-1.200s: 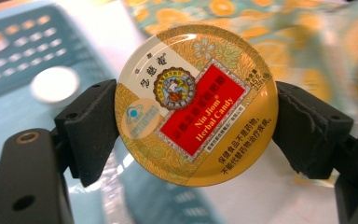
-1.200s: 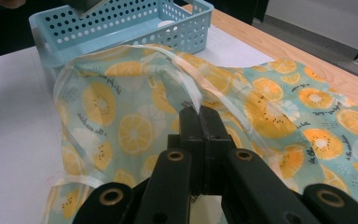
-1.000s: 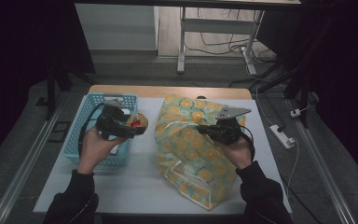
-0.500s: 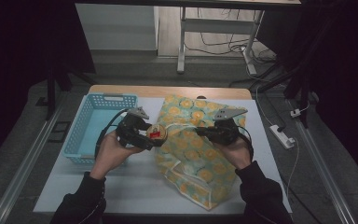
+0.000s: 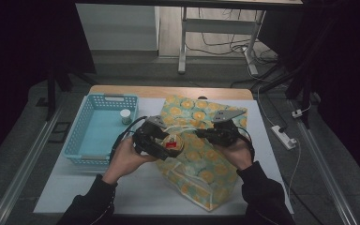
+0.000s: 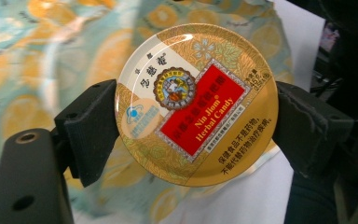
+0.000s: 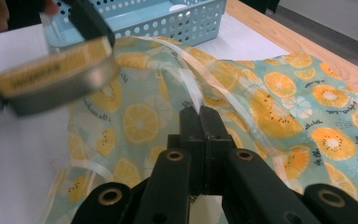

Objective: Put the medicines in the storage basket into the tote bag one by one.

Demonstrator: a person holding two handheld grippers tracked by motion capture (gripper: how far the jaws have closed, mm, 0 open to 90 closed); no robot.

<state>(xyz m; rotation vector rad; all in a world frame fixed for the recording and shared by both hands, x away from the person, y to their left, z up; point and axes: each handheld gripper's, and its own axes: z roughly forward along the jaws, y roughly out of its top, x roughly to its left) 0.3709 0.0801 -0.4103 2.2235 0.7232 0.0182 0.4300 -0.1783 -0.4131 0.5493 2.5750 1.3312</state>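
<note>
Two grippers work: the left gripper (image 5: 168, 146) clamps a round candy tin (image 6: 196, 104); the right gripper (image 7: 199, 114) pinches the fruit-print bag's (image 5: 201, 159) clear handle (image 7: 233, 108).

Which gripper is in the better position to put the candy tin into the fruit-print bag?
Left. The left gripper grips the candy tin above the bag, while the right gripper is shut on the bag's handle.
</note>
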